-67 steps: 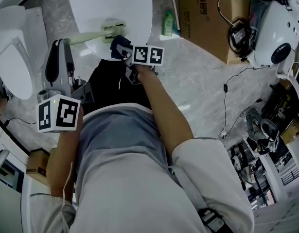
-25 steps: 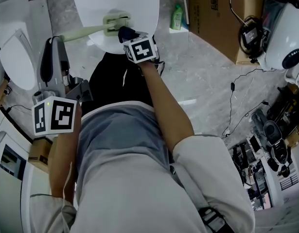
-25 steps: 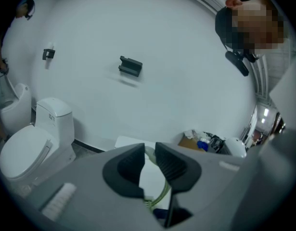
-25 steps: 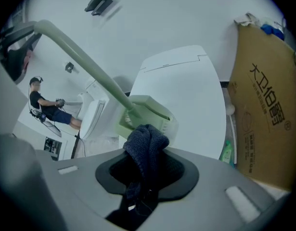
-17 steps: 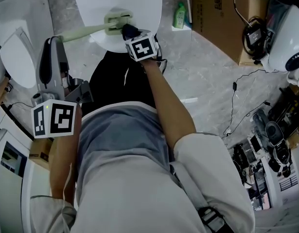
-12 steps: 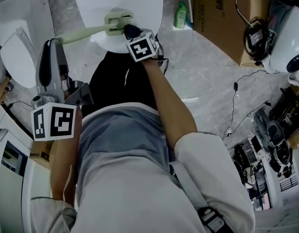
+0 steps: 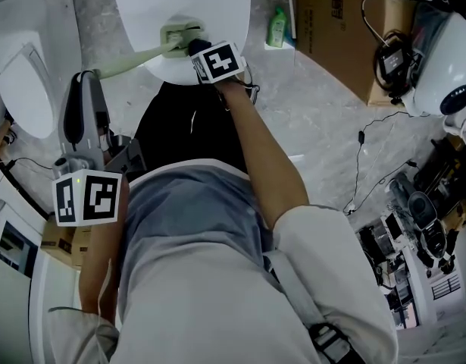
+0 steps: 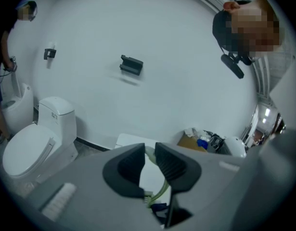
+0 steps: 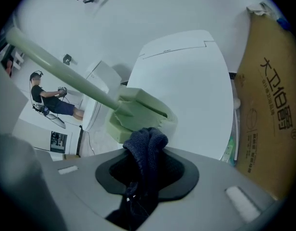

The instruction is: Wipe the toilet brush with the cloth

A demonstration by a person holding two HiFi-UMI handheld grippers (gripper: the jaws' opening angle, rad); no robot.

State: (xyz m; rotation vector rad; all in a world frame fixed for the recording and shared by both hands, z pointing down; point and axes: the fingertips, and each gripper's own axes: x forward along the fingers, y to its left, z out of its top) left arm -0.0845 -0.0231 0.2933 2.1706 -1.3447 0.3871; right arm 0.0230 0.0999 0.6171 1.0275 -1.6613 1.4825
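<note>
Pale-green toilet brush stretches across in front of you, and you've got both ends covered. Your left gripper has its jaws drawn in tight on the handle. In the left gripper view the green shaft runs right between the two dark pads, with only a thin slot showing around it.

Over on the other side, your right gripper is clamped on the dark blue cloth. The fabric bunches up out of the jaws and hangs down below them. That bunched tip is pressed against the near edge of the brush head, touching it from below in the right gripper view.

From the head view, the brush head sits over the near rim of a white oval surface, with your right gripper's marker cube just beside it. The handle slants down to the left toward your left gripper.

A white toilet stands off to your left, well apart from the brush head. To the right of the white surface, a small green bottle stands on the marbled floor next to a cardboard box. In the background of the right gripper view another person stands by a wall, small and far off.
</note>
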